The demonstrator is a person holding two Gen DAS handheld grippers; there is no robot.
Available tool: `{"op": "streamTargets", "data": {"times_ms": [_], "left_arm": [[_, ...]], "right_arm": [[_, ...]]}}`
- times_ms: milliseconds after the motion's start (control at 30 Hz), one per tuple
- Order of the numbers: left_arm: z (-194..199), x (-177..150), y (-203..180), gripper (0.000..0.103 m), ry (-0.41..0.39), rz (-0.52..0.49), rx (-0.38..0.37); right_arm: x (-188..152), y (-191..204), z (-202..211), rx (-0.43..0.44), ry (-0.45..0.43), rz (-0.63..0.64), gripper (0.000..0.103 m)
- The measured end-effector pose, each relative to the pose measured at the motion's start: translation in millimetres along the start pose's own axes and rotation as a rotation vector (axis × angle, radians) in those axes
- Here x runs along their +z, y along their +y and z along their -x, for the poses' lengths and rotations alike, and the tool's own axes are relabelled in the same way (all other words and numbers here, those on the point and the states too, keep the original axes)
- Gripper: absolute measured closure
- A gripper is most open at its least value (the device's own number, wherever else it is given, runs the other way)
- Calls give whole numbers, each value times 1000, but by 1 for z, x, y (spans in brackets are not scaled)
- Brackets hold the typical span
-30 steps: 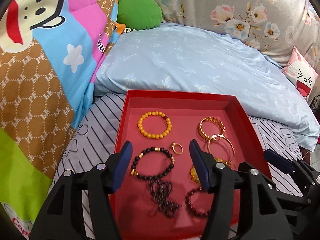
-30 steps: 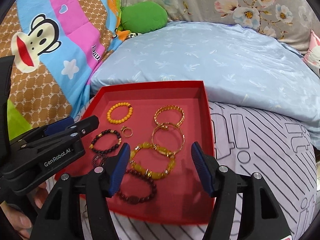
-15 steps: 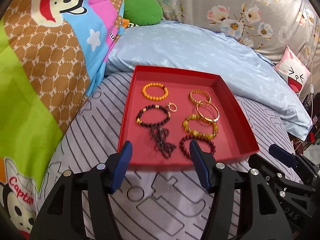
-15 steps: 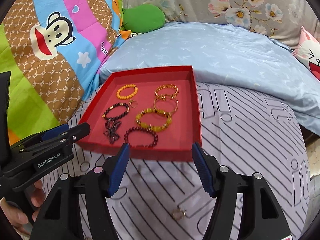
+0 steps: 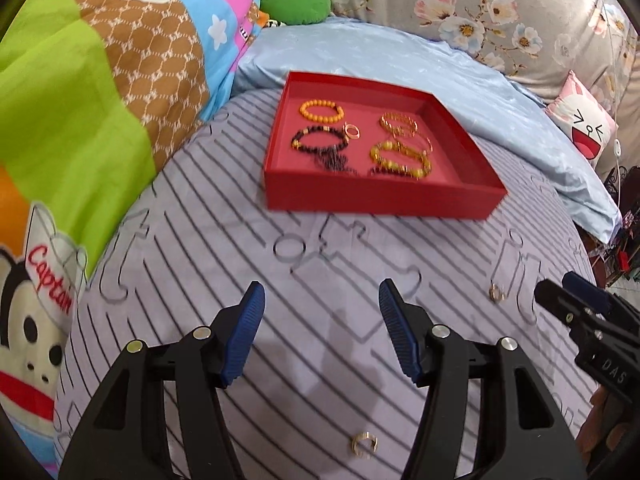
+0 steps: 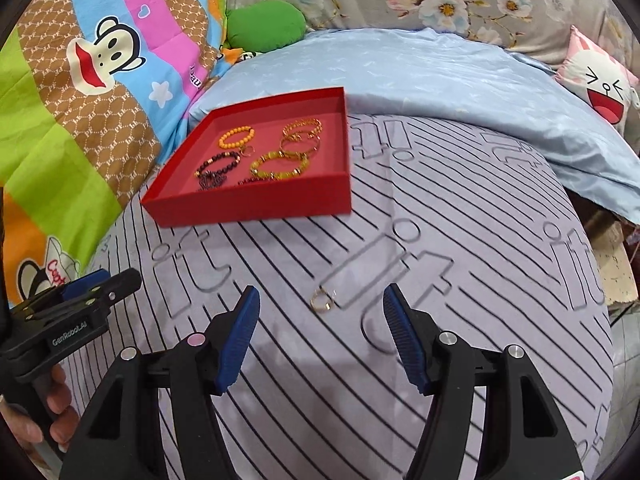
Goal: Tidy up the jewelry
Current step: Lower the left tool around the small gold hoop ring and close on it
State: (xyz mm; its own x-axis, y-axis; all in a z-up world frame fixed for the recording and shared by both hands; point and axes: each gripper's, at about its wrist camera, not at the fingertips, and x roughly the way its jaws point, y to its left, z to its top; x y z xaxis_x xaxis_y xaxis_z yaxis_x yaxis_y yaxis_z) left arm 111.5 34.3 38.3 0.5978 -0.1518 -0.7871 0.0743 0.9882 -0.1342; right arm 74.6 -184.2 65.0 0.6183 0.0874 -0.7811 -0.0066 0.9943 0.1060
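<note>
A red tray [image 5: 384, 200] holding beaded and gold bracelets [image 5: 322, 111] is seen toward the far edge of the striped bed [image 6: 460, 240]. Two gold rings [image 6: 322, 300] [image 5: 364, 445] lie loose on the bed. Left tool [image 5: 320, 336] and right tool [image 6: 320, 332] are held open, empty.

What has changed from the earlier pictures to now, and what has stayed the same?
Both grippers have pulled back from the red tray, which now lies farther ahead. The left gripper and right gripper are over the striped cover, where two loose rings have come into view: one ahead of the right gripper, another near the left. Nothing was grasped or released. Both grippers stay open and empty; the jewelry in the tray is unchanged.
</note>
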Motion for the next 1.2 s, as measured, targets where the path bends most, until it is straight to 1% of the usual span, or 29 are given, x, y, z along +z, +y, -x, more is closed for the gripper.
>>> {"op": "streamTargets", "data": {"times_ms": [133, 300, 400, 533, 733, 900, 1067, 1200], "left_arm": [[7, -28, -5, 47, 28, -11, -3], [16, -62, -17, 47, 50, -52, 5], [19, -77, -20, 47, 58, -55, 0], [23, -88, -21, 48, 56, -47, 0], [23, -98, -23, 49, 54, -57, 13], [19, -97, -22, 51, 43, -51, 34], [16, -94, -21, 58, 33, -62, 52], [17, -96, -27, 71, 23, -95, 41]], "right_arm": [[-20, -7, 7, 2, 19, -23, 41], [-41, -10, 14, 2, 36, -39, 41], [-51, -13, 17, 1, 45, -52, 41], [-62, -15, 22, -2, 54, -56, 41], [-71, -12, 23, 5, 66, -56, 41], [-70, -11, 24, 11, 65, -51, 41], [-68, -10, 23, 13, 62, -51, 41], [-68, -11, 21, 15, 66, -53, 41]]}}
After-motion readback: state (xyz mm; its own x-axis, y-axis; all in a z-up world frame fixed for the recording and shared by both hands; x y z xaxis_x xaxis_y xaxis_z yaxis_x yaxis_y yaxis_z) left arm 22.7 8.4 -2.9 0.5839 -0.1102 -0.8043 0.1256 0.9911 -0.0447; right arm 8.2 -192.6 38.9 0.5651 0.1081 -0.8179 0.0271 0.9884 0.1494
